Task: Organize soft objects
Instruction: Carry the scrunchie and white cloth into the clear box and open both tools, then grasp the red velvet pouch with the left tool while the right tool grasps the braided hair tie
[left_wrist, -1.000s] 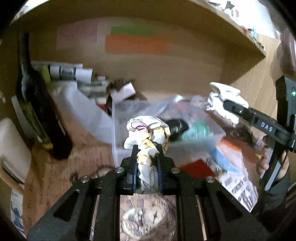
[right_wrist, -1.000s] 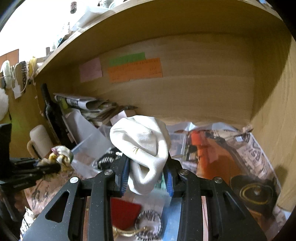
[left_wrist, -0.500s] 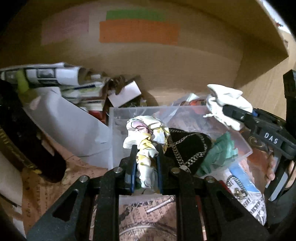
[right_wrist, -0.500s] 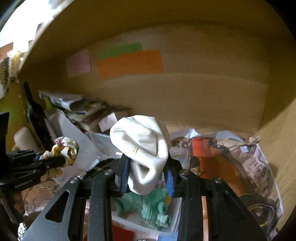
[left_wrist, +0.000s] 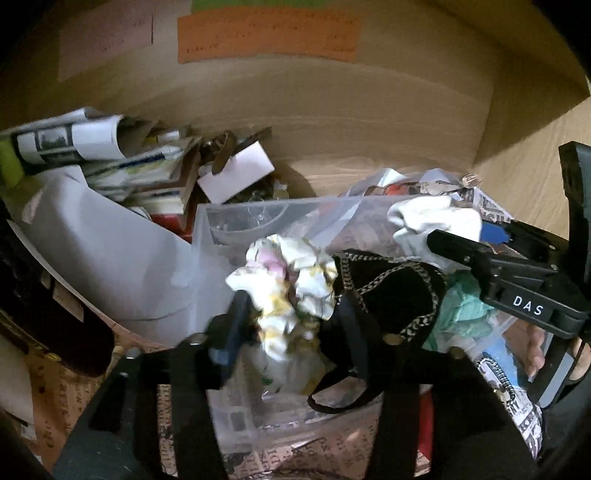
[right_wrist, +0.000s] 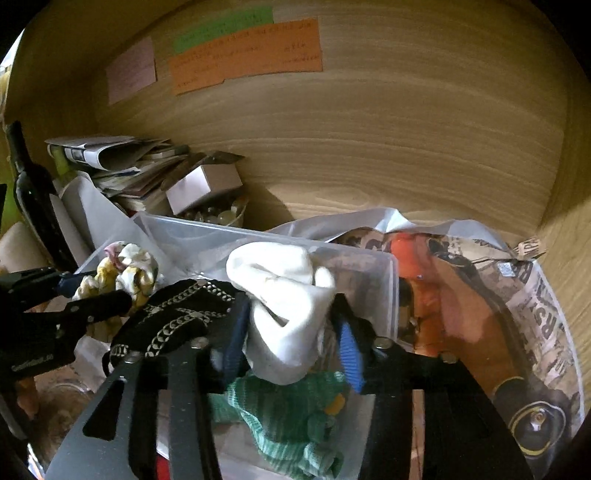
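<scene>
Hovering over a clear plastic bin (left_wrist: 207, 236) on a cluttered wooden shelf, my two claws each carry a soft bundle. My left gripper (left_wrist: 291, 328) has its fingers spread partway, with a crumpled floral cloth (left_wrist: 291, 280) of white, yellow and pink standing between them; the cloth looks loose rather than squeezed, and motion blur keeps me from telling whether the pads touch it. My right gripper (right_wrist: 291, 339) is likewise parted, its blue pads (right_wrist: 349, 356) standing off either side of a rolled white sock (right_wrist: 284, 295) that sits between them above the bin's right half; whether they grip it, I cannot tell. Inside the bin lie a black pouch with metallic chain trim (left_wrist: 391, 295), just beside the floral cloth, and a green knitted piece (right_wrist: 291, 413) directly below the white sock. Stacked papers and a rolled magazine (left_wrist: 66, 136) crowd the shelf's left rear corner, with a small white box (right_wrist: 203, 184) near them and a dark bottle (right_wrist: 33, 199) upright at the far left. Crumpled newspaper (right_wrist: 532, 295) lies to the right of the bin. Pink, green and orange notes (right_wrist: 243, 55) are stuck to the back panel.
</scene>
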